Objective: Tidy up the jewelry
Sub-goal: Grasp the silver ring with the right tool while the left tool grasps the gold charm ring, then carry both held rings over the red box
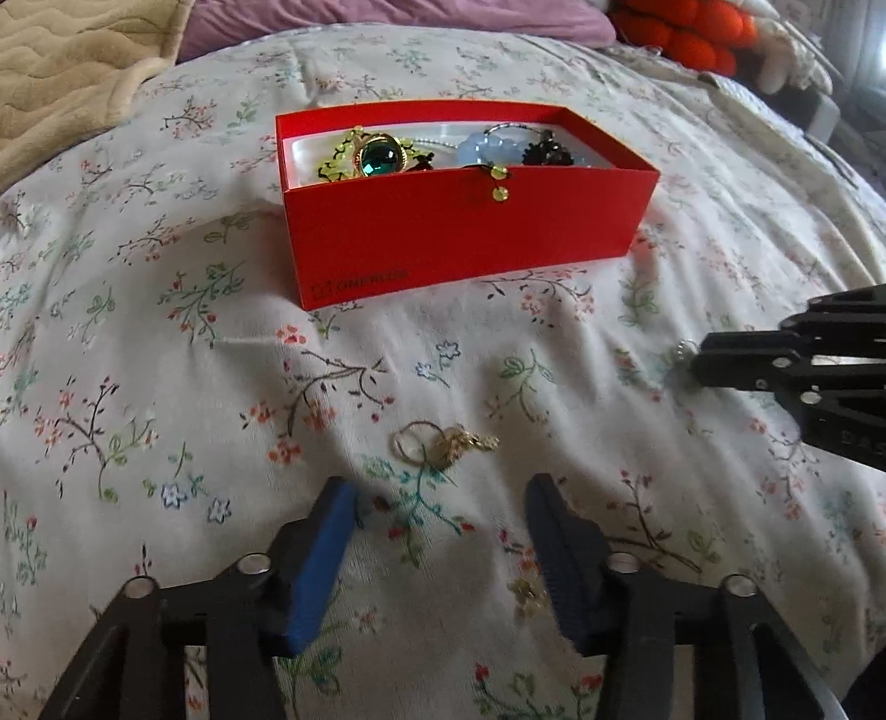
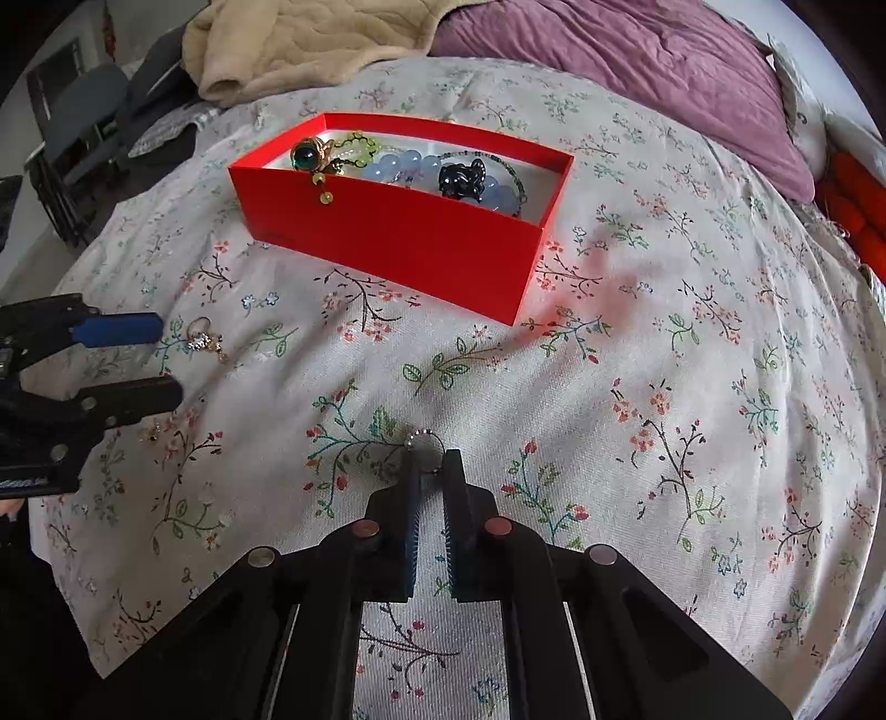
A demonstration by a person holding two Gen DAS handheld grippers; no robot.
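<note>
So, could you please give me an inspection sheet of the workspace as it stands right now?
Surface: floral bedspread, wrinkled.
Job's things: red box open, holding bead bracelets and a green-stone piece, one yellow bead strand hanging over its front wall; gold rings loose on the bedspread.
Clutter: nothing seen.
Grippers: left gripper open just short of the gold rings; right gripper shut on a small silver ring.
Cables: nothing seen.
Surroundings: beige blanket, purple pillow, orange plush.
</note>
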